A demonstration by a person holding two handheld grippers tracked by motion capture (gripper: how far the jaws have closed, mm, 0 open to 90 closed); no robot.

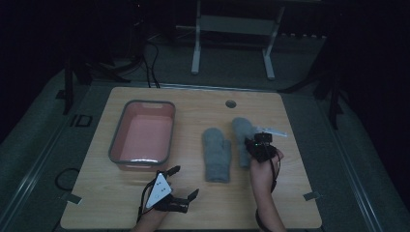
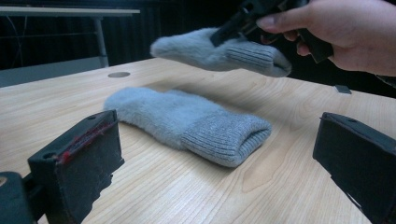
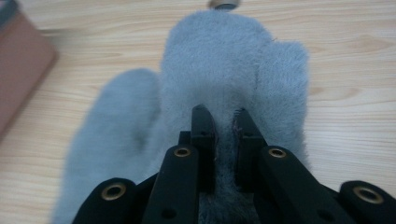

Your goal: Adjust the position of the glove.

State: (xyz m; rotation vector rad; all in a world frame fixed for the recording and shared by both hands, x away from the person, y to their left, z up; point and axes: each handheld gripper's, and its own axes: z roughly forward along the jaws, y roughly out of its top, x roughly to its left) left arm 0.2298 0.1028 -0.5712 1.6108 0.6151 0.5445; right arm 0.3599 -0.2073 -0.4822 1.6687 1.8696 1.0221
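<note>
Left claw nearest, wide open, nothing in it. Right claw pinched tight on grey mitten, lifted off table. Other mitten just left. Next: carry to pink tub, let go.

Held mitten's cuff hidden between the right gripper's fingers.

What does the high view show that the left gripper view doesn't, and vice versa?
High view alone: the pink bin and the left tongs, open over bare table. Left gripper view alone: the air gap under the lifted mitten, so it hangs off the wood. Both: the right tongs shut on that mitten, and the second mitten lying flat.
</note>
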